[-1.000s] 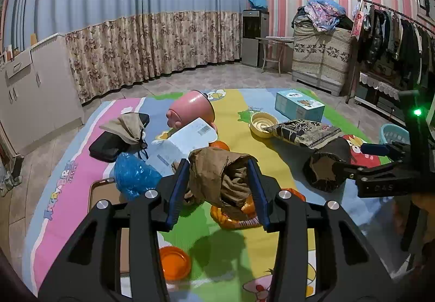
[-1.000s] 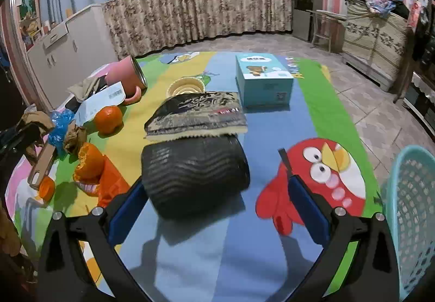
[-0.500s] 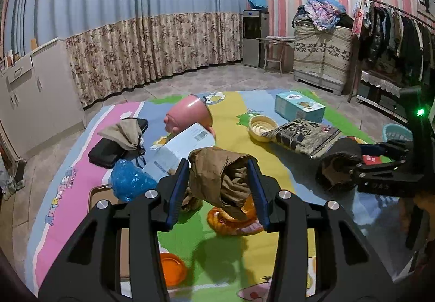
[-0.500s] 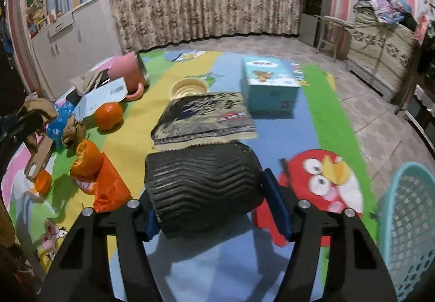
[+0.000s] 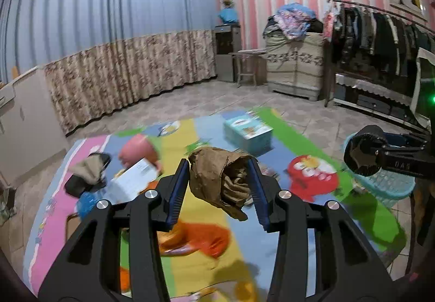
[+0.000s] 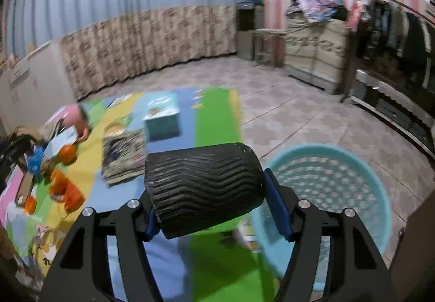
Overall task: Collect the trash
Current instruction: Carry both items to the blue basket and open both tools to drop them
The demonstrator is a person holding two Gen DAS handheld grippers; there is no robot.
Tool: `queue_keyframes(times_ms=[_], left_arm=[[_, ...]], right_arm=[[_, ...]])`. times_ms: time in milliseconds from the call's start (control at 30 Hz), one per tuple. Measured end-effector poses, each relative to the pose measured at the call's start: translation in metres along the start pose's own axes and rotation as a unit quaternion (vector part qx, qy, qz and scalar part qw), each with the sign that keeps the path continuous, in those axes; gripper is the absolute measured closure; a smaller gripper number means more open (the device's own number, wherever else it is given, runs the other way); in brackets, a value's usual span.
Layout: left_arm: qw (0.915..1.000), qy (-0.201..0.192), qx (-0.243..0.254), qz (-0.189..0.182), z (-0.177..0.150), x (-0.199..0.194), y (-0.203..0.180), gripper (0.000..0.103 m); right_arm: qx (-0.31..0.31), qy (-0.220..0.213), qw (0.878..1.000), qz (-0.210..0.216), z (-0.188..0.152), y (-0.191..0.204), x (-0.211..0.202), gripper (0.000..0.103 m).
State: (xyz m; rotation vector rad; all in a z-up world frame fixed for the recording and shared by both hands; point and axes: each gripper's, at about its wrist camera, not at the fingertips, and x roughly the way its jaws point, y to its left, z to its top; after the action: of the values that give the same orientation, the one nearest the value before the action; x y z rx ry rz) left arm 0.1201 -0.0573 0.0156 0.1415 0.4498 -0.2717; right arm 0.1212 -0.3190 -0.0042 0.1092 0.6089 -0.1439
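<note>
Pinching, with the left hand-held gripper [image 5: 218, 166], a crumpled wad of brown paper [image 5: 214, 182] between the blue pads, and holding it clear above the colourful cartoon play mat [image 5: 209, 139].

Clamping, with the right hand-held gripper [image 6: 208, 179], a black ribbed paper cup [image 6: 204, 187] lying sideways across the fingers, after just closing the jaws onto it; pressing both pads against its ends.

Showing, in the left wrist view only, the cup's open mouth end-on at the right edge, up in the air in front of the near rim of the round turquoise plastic basket [image 5: 391, 187]. Also showing there a blurred orange wrapper [image 5: 201, 239] on the mat below the paper wad, and a pink cup [image 5: 138, 149] tipped over farther back.

Showing, in the right wrist view only, the basket's perforated inner wall [image 6: 339, 179], standing on the floor tiles just beside the mat's green edge and right of the held cup. Also catching there a round orange fruit [image 6: 68, 153] and a dark patterned pouch [image 6: 125, 155] lying flat on the mat.

Appearing in both views: a teal cardboard box [image 5: 247, 133] at the far end of the mat.
</note>
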Motion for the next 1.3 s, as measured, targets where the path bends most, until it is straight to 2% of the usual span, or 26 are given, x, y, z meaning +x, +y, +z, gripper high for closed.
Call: queue_keyframes(times_ms=[200,533,633,1067,1167,1233,1300], left_arm=[[0.9995,-0.012,0.007,-0.028,0.018,0.009,-0.043,0.060],[0.9960,0.002,0.008,-0.089,0.034,0.049,-0.117,0.060],[0.9942,0.010,0.013,-0.106,0.036,0.062,-0.140,0.060],[0.9817,0.030,0.058,-0.179,0.030,0.114,-0.241,0.059],[0.9799,0.031,0.066,-0.186,0.032,0.120,-0.260,0.057],[0.9785,0.034,0.067,-0.192,0.033,0.124,-0.271,0.052],[0.9784,0.034,0.066,-0.193,0.034,0.127,-0.275,0.042]], right_arm=[[0.048,-0.017,0.998,-0.030,0.002,-0.052,-0.012,0.039],[0.101,-0.025,0.990,-0.093,-0.004,-0.127,-0.014,0.039],[0.122,-0.026,0.987,-0.100,-0.008,-0.147,-0.013,0.039],[0.166,-0.022,0.977,-0.129,-0.014,-0.186,-0.006,0.039],[0.174,-0.022,0.975,-0.134,-0.016,-0.195,-0.007,0.039],[0.178,-0.020,0.974,-0.137,-0.018,-0.199,-0.008,0.039],[0.184,-0.019,0.973,-0.136,-0.019,-0.203,-0.007,0.039]])
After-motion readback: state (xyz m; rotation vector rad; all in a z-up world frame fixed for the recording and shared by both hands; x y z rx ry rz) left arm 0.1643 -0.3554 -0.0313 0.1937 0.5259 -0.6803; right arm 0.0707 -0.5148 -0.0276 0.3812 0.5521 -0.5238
